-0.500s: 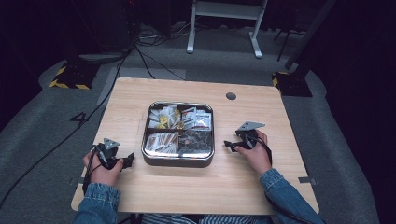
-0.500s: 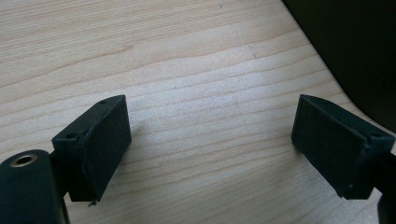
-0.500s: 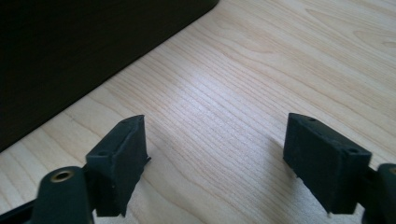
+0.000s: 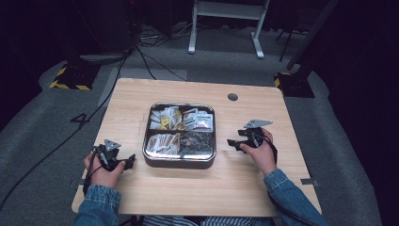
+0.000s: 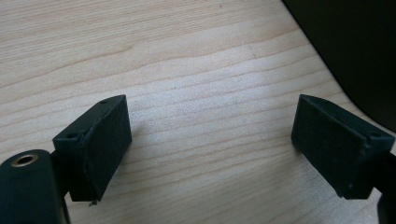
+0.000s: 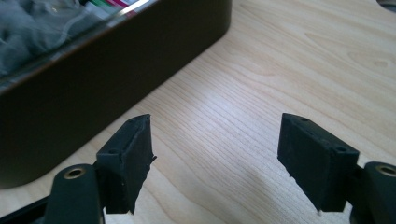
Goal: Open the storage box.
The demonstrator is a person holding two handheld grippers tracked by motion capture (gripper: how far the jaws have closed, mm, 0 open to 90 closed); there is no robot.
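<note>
Left gripper (image 5: pixel 212 149): jaws spread wide, nothing between them, bare wood grain of the table (image 4: pixel 254 188) under the gap. Its pads (image 5: pixel 105 144) sit low over the wood; the dark wall of the tray (image 5: pixel 355 51) fills the upper right corner of the left gripper view. Right gripper (image 6: pixel 215 161): jaws also wide apart and empty, low over the wood, tray wall (image 6: pixel 107 84) just ahead on the left, with crinkled packets visible over the rim.

In the high view the left gripper (image 4: pixel 127 161) is held in the left hand (image 4: pixel 104 172) just beside the tray's near left corner, jaws pointing toward it, not touching. The right gripper (image 4: pixel 234 142) is in the right hand (image 4: pixel 261 153), near the tray's right side, pointing at it, a grey three-cornered plate (image 4: pixel 256 124) on top.

The tray (image 4: pixel 179 162), square, metal-rimmed, four compartments, sits at the table's centre. Packets (image 4: pixel 183 120) fill all four compartments: pale and yellow ones in the far two, a dark foil pile in the near right. Denim sleeves (image 4: pixel 287 188) come in below the tray. A round hole (image 4: pixel 232 97) in the tabletop lies beyond the tray's far right corner.
</note>
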